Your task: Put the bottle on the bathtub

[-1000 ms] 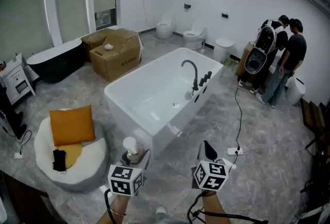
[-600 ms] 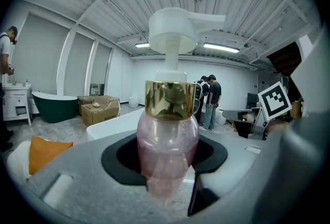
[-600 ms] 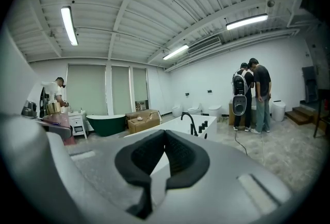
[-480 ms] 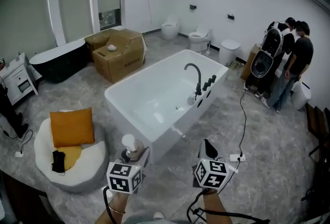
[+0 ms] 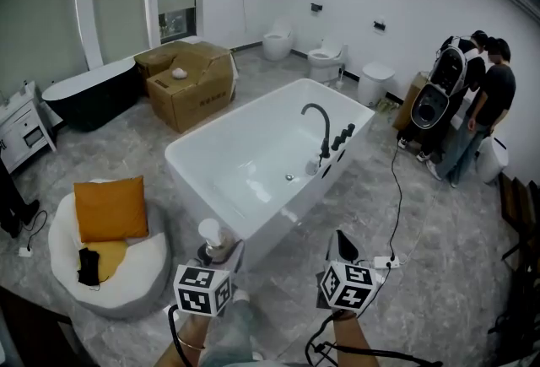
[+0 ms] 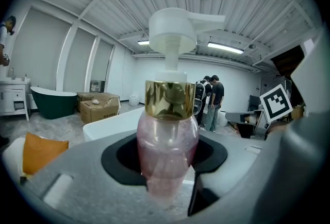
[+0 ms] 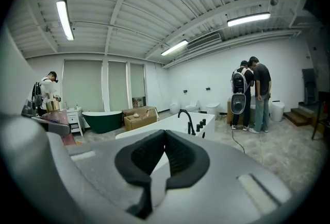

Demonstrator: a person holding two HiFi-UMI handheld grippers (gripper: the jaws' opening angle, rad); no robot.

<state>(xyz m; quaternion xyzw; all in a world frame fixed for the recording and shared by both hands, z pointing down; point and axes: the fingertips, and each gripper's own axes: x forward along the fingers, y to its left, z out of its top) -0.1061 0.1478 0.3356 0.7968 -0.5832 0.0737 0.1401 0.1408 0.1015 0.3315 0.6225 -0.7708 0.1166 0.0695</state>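
A white bathtub (image 5: 201,200) with a black faucet (image 5: 319,122) stands in the middle of the floor, just ahead of both grippers. My left gripper (image 5: 221,256) is shut on a pink pump bottle (image 5: 212,237) with a gold collar and white pump head, held upright near the tub's near corner. In the left gripper view the bottle (image 6: 167,140) fills the centre between the dark pads, with the tub (image 6: 111,122) behind it. My right gripper (image 5: 340,245) is shut and holds nothing. In the right gripper view its pads (image 7: 147,153) meet, and the tub (image 7: 161,127) lies beyond.
A cardboard box (image 5: 190,85) and a dark tub (image 5: 91,97) stand at the back left. A white beanbag with an orange cushion (image 5: 110,209) lies at the left. Two people (image 5: 488,99) stand at the right. A cable with a power strip (image 5: 390,260) runs over the floor beside the tub.
The view has advanced toward the bathtub, whose near corner is now closer. Both grippers keep their places in the view, the left still holding the bottle.
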